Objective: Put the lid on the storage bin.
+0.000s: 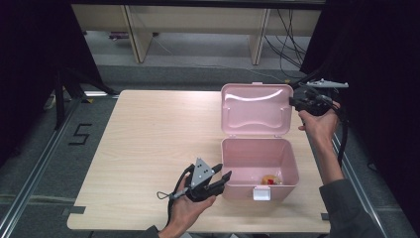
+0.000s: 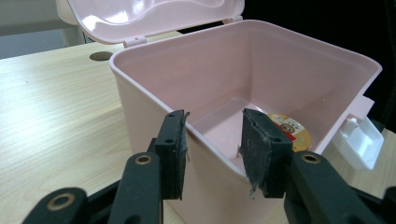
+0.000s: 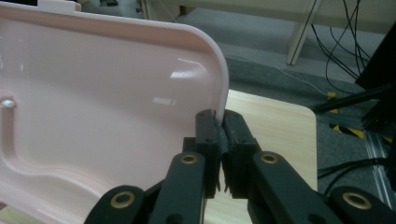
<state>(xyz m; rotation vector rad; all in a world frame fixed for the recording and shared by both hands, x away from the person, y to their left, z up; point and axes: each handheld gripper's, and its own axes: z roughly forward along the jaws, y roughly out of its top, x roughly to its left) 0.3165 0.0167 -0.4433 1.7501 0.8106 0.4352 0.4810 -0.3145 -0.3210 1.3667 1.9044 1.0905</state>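
A pink plastic box (image 1: 242,191) stands on the right half of the table, and its lid (image 1: 255,109) is swung up behind it. A small round yellow item with a red label (image 1: 271,180) lies on the box floor (image 2: 289,130). My left gripper (image 1: 224,177) straddles the box's near left corner: one pad is outside the wall (image 2: 154,116) and one inside, both against it (image 2: 215,126). My right gripper (image 1: 292,101) is at the lid's right edge, its jaws pinched shut on the thin rim of the lid (image 3: 116,93), as the right gripper view shows (image 3: 219,116).
A white latch (image 1: 261,193) hangs on the box's front wall. The light wooden table (image 1: 158,134) stretches bare to the left, with a small round hole (image 2: 100,56) behind the box. Desk legs and cables (image 1: 287,44) stand beyond the far edge, and dark curtains flank both sides.
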